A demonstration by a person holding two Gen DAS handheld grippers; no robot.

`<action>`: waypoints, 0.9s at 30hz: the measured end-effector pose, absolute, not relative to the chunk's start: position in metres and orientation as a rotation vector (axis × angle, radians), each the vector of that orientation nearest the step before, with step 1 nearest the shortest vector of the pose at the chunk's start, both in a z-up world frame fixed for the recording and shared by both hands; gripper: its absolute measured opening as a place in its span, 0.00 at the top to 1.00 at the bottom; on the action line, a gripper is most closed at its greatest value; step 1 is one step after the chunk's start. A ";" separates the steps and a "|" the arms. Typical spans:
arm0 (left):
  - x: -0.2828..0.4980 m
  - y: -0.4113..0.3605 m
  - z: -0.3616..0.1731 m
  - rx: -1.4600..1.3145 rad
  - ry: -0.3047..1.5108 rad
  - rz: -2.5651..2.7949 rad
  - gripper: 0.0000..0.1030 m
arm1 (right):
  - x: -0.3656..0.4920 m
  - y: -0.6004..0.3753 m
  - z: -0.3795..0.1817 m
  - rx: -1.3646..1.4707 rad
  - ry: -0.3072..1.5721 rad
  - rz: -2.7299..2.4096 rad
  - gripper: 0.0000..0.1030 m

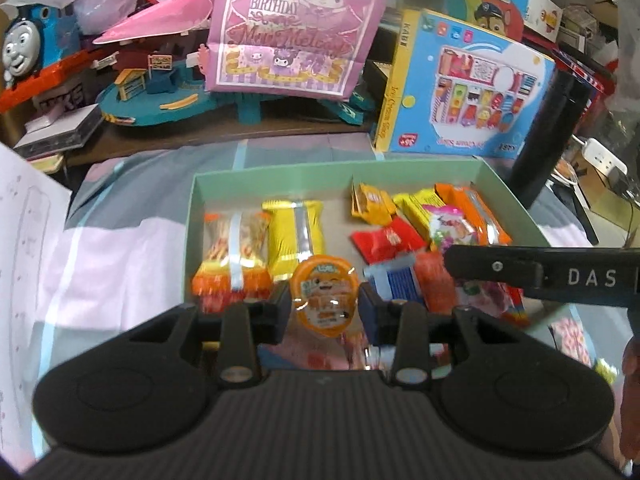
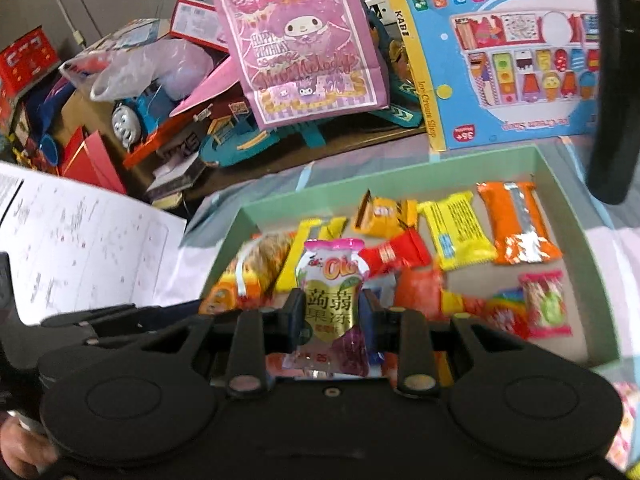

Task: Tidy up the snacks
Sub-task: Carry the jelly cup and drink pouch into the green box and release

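My left tongs [image 1: 325, 304] grip one orange jelly cup [image 1: 326, 296], its round lid facing the camera, pinched at its sides between the two pads and held above the near edge of the green box [image 1: 280, 170]. My right tongs [image 2: 328, 312] grip one jelly pouch [image 2: 334, 300] with a pink top seal and green-and-purple print, upright between the pads, also above the near part of the box [image 2: 568, 200].

Count, right wrist view: one box; loose in it, two yellow packets, one orange packet with a silver strip [image 2: 520, 222], one small orange-yellow packet [image 2: 376, 216], one red packet [image 2: 396, 254], one pink-edged candy bag [image 2: 544, 304], and one orange-and-clear bag at the left end [image 2: 248, 272]; the pile just behind the pouch is too overlapped to count.

Behind the box stand one pink birthday bag [image 2: 304, 52], one blue toy-shop carton [image 2: 516, 68] and one blue toy engine [image 2: 132, 120].

The left wrist view alone shows the side of my right tongs, lettered DAS [image 1: 560, 278], reaching in from the right over the box, and a blue-and-white packet [image 1: 396, 282]. The right wrist view alone shows the candy bag unobstructed, a red carton at far left [image 2: 28, 60], and a hand at the lower left corner [image 2: 20, 444].
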State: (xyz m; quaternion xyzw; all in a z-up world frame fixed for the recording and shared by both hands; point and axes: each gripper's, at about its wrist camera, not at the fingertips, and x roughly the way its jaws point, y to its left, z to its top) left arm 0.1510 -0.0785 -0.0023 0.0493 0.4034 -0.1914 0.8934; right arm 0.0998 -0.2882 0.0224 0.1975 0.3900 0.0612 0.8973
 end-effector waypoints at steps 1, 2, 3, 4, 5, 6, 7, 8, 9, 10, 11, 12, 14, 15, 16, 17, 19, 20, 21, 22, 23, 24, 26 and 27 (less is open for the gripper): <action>0.158 -0.081 -0.004 0.102 0.839 -0.399 0.66 | 0.109 -0.289 0.021 0.417 0.813 0.129 0.72; 0.165 -0.084 -0.005 0.103 0.842 -0.401 0.66 | 0.116 -0.288 0.020 0.421 0.817 0.130 0.72; 0.171 -0.086 -0.007 0.104 0.845 -0.402 0.66 | 0.125 -0.288 0.018 0.424 0.824 0.131 0.72; 0.177 -0.089 -0.010 0.106 0.847 -0.402 0.66 | 0.133 -0.288 0.016 0.427 0.830 0.130 0.72; 0.182 -0.092 -0.012 0.107 0.851 -0.402 0.66 | 0.141 -0.288 0.014 0.431 0.835 0.130 0.72; 0.188 -0.094 -0.014 0.108 0.854 -0.402 0.66 | 0.150 -0.288 0.011 0.435 0.839 0.130 0.72; 0.194 -0.097 -0.016 0.106 0.859 -0.401 0.66 | 0.154 -0.287 0.010 0.438 0.840 0.128 0.72; 0.200 -0.099 -0.018 0.105 0.863 -0.400 0.66 | 0.159 -0.287 0.009 0.440 0.840 0.127 0.72; 0.204 -0.101 -0.020 0.103 0.865 -0.397 0.65 | 0.165 -0.287 0.008 0.441 0.839 0.125 0.71; 0.209 -0.104 -0.022 0.102 0.868 -0.393 0.65 | 0.172 -0.287 0.007 0.444 0.836 0.124 0.70; 0.213 -0.106 -0.024 0.102 0.869 -0.386 0.64 | 0.176 -0.287 0.007 0.448 0.833 0.124 0.66; 0.216 -0.109 -0.026 0.106 0.869 -0.375 0.50 | 0.183 -0.288 0.007 0.460 0.828 0.126 0.64; 0.219 -0.114 -0.029 0.120 0.860 -0.336 0.11 | 0.190 -0.291 0.008 0.489 0.811 0.127 0.32; 0.218 -0.114 -0.030 0.126 0.842 -0.319 0.03 | 0.192 -0.293 0.009 0.498 0.799 0.120 0.12; 0.217 -0.115 -0.030 0.134 0.833 -0.313 0.02 | 0.192 -0.295 0.010 0.501 0.782 0.109 0.08; 0.217 -0.116 -0.031 0.136 0.840 -0.318 0.02 | 0.192 -0.296 0.012 0.498 0.767 0.103 0.06; 0.217 -0.115 -0.033 0.131 0.856 -0.323 0.01 | 0.192 -0.296 0.012 0.481 0.768 0.105 0.03; 0.217 -0.115 -0.033 0.130 0.860 -0.318 0.01 | 0.192 -0.296 0.011 0.478 0.774 0.104 0.00; 0.217 -0.115 -0.033 0.128 0.863 -0.313 0.00 | 0.191 -0.296 0.009 0.479 0.777 0.101 0.00; 0.217 -0.114 -0.033 0.121 0.868 -0.310 0.00 | 0.190 -0.296 0.008 0.480 0.779 0.098 0.00; 0.217 -0.113 -0.033 0.113 0.873 -0.309 0.00 | 0.189 -0.296 0.007 0.479 0.782 0.095 0.00; 0.216 -0.112 -0.032 0.106 0.876 -0.308 0.00 | 0.188 -0.295 0.006 0.479 0.788 0.093 0.00; 0.212 -0.112 -0.030 0.103 0.880 -0.307 0.00 | 0.181 -0.296 0.006 0.480 0.797 0.089 0.00; 0.210 -0.112 -0.029 0.105 0.879 -0.307 0.00 | 0.179 -0.296 0.006 0.479 0.802 0.087 0.00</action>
